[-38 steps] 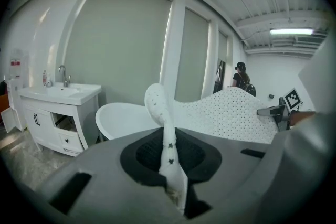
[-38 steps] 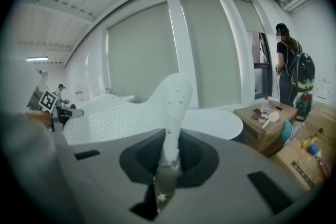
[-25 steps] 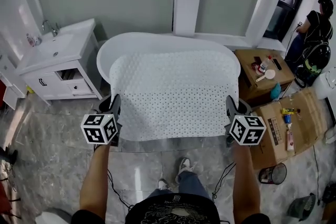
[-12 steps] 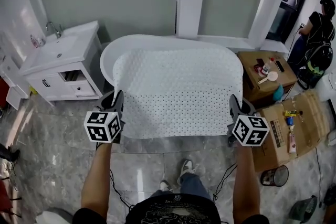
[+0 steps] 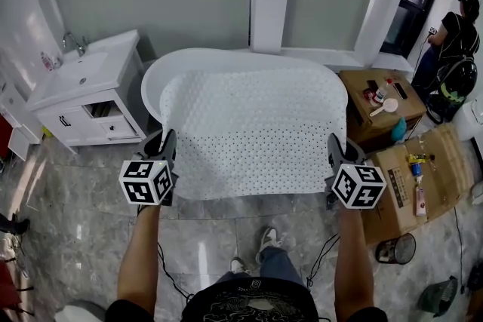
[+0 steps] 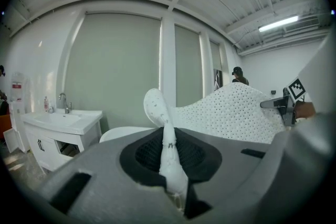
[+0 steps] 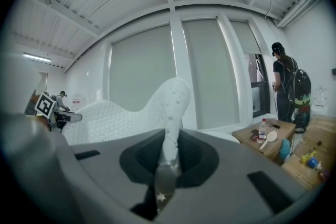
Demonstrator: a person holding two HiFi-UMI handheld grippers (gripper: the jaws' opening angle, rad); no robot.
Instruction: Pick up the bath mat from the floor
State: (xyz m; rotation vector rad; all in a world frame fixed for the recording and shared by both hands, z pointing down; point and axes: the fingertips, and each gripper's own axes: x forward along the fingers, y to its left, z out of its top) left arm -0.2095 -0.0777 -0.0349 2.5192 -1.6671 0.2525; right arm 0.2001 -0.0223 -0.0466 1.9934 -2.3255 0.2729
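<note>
The bath mat you hold spread out hides most of the bathtub. Only the tub's left rim and far edge show past it, and the floor under the mat is covered too. In the head view the marker cubes block much of your left claw and right claw where they meet the mat's near corners. In both gripper views the pinched mat edge covers the pads. The person at the far right is cut by the picture's edge. The things on the wooden table are too small to name. Your torso runs off the bottom edge.
</note>
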